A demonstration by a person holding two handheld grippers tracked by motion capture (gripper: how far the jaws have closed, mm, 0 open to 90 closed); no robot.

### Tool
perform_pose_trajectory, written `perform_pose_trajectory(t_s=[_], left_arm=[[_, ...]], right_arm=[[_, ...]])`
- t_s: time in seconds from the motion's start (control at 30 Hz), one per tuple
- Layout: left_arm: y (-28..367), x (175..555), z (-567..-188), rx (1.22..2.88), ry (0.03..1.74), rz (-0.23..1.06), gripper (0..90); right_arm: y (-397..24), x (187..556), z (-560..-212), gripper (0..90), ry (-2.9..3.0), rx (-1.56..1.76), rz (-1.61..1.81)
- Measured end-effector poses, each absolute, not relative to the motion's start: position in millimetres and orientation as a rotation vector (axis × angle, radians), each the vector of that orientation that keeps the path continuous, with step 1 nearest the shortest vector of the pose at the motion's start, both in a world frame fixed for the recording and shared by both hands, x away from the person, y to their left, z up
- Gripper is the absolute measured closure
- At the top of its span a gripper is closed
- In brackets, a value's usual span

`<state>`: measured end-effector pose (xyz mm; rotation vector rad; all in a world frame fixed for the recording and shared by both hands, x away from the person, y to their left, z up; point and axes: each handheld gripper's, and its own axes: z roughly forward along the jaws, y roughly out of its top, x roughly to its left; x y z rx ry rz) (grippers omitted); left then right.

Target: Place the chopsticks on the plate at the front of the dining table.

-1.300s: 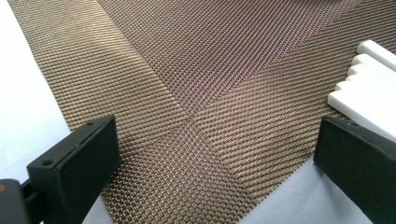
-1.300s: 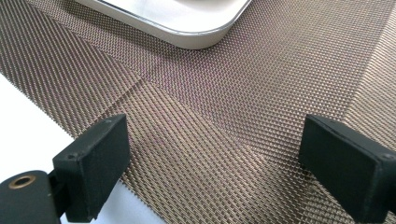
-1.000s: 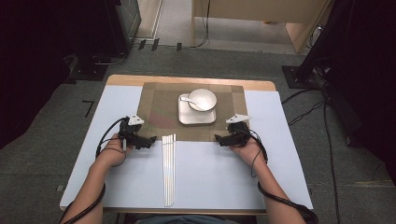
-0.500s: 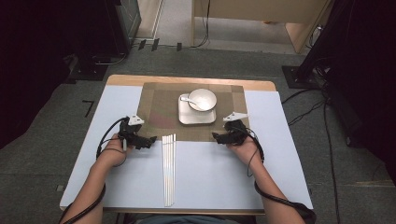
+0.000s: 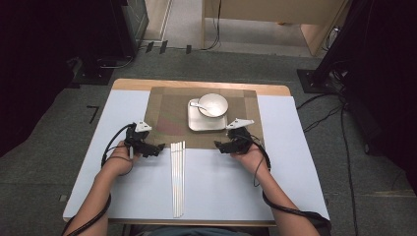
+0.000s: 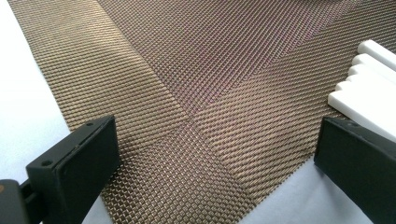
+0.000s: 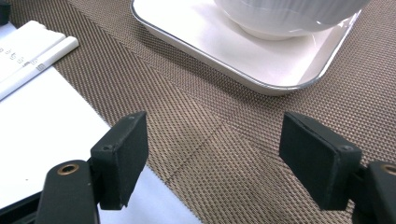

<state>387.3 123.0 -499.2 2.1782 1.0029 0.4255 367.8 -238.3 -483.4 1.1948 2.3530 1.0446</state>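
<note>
The white chopsticks point(image 5: 177, 178) lie in a neat row on the table point(image 5: 290, 162) between the two grippers, their far tips just over the near edge of the woven mat point(image 5: 164, 105). The right gripper point(image 5: 222, 146), empty over that edge, has just narrowed its still wide jaws a little, and the left gripper point(image 5: 158, 149) is spread and empty beside the tips. A good pick probably means coming in low, square across one stick, and closing without disturbing the plate point(image 5: 196, 123) and bowl point(image 5: 213, 104).

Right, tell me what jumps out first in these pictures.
A white bowl with a spoon in it sits on a square plate at the far middle of a brown woven mat. Nearer the person, white chopsticks lie in a tight row down the table's middle, tips on the mat's near edge. The left gripper and right gripper flank them, jaws open and empty.
</note>
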Motion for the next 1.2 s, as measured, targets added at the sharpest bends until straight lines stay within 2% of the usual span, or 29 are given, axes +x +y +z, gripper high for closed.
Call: perform_pose_trajectory(t_s=[1.2], left_arm=[[121, 386, -499, 2.174, 1.024, 0.442, 0.0]], right_arm=[[-208, 358, -481, 24.5, 2.377, 1.133, 1.101]])
